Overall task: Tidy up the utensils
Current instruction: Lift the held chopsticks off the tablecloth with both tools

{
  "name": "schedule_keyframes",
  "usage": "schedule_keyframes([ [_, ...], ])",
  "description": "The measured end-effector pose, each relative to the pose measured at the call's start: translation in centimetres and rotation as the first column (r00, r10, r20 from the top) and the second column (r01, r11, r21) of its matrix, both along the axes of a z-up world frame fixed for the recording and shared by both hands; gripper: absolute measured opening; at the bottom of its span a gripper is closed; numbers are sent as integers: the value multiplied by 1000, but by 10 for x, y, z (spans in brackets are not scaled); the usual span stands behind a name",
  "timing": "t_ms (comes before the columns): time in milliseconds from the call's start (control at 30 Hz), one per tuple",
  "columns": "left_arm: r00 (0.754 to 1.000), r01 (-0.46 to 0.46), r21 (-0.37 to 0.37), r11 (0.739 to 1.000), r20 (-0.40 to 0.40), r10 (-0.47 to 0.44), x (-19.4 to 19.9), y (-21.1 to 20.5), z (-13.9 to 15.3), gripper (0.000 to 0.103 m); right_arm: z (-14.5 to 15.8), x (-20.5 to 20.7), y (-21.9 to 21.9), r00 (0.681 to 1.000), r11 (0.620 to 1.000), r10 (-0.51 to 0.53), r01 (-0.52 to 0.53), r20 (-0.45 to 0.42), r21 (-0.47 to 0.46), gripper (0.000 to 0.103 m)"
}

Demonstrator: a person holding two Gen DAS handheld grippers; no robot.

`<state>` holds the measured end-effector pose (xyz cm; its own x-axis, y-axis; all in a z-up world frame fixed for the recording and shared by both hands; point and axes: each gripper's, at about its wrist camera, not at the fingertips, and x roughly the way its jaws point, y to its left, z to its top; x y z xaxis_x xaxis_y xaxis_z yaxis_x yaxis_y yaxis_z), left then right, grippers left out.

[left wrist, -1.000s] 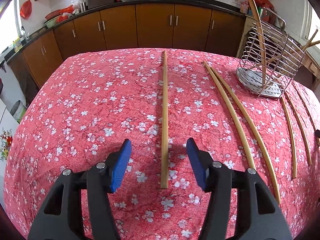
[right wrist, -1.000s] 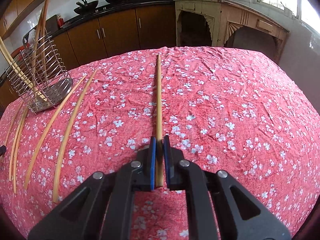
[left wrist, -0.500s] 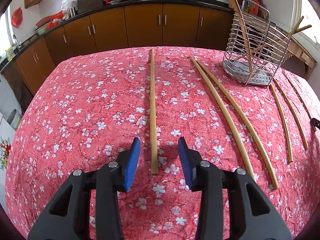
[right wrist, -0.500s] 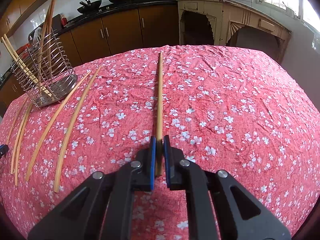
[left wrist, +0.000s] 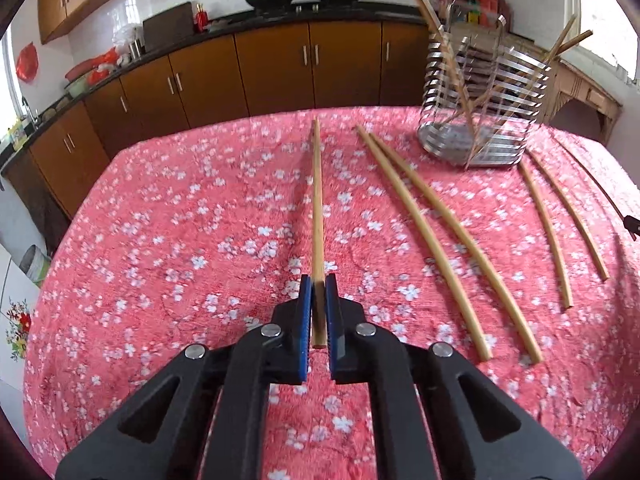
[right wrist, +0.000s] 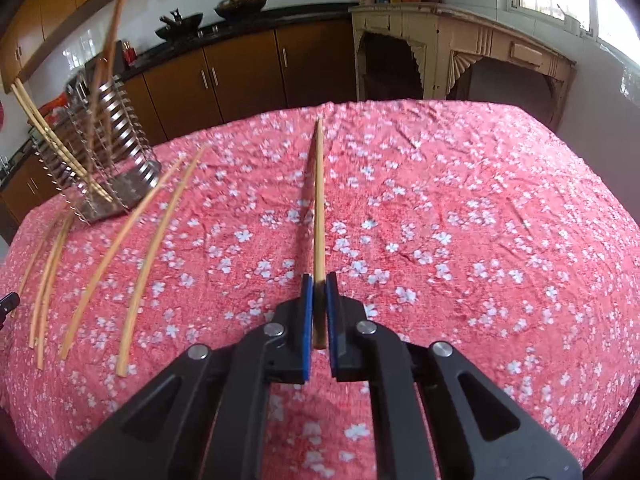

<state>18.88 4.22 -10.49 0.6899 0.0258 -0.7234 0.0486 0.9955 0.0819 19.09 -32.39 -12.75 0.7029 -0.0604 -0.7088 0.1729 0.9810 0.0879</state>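
We log the left black two-finger tool with blue pads (left wrist: 319, 280) clamped on the near end of a long pale wooden chopstick (left wrist: 317, 200), which points away over the bench under a red cloth printed with white blossoms (left wrist: 180, 240). The right black two-finger tool with blue pads (right wrist: 319, 278) likewise grips a second long pale wooden chopstick (right wrist: 319, 200) by its near end. Two pairs of loose wooden chopsticks (left wrist: 460, 240) lie flat on the cloth between the held ones. A round steel wire utensil holder (left wrist: 484, 112) stands at the far edge, holding about four leaning sticks; motion blur makes the count uncertain.
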Motion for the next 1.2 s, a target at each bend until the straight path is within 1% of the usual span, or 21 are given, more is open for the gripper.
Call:
schedule_keyframes([
  [133,997,15,-5,1000,74,-15,-16,1,26,7,30,-19,1,997,1000,5,-4,78,-10,7],
  [167,994,19,-9,1000,103,-18,-21,1,36,7,40,-24,1,995,1000,8,-7,102,-9,7],
  [300,984,20,-23,1000,179,-15,-31,3,64,7,66,-34,-1,985,1000,8,-7,173,-7,7],
  [400,973,17,-36,999,229,-9,-34,6,82,7,81,-36,-2,979,1000,14,-14,204,0,7],
  [467,969,17,-44,999,248,-6,-36,6,90,7,86,-37,-1,980,1000,10,-9,200,-8,7],
  [533,967,14,-45,999,254,-2,-36,7,90,7,82,-33,4,987,999,26,-21,159,-35,7],
  [600,968,13,-47,999,250,-1,-35,8,88,7,65,-26,9,993,997,43,-36,107,-68,7],
  [767,972,8,-61,998,234,6,-33,10,82,7,20,-15,12,998,997,51,-50,22,-52,7],
  [967,970,7,-63,998,241,9,-34,11,85,7,-3,-14,14,998,997,61,-63,-36,-50,9],
  [1100,971,8,-62,998,240,7,-35,10,85,7,-11,-19,16,996,997,67,-70,-60,-46,21],
  [1200,971,10,-61,998,239,5,-36,10,84,7,-16,-22,16,995,996,70,-73,-67,-49,24],
])
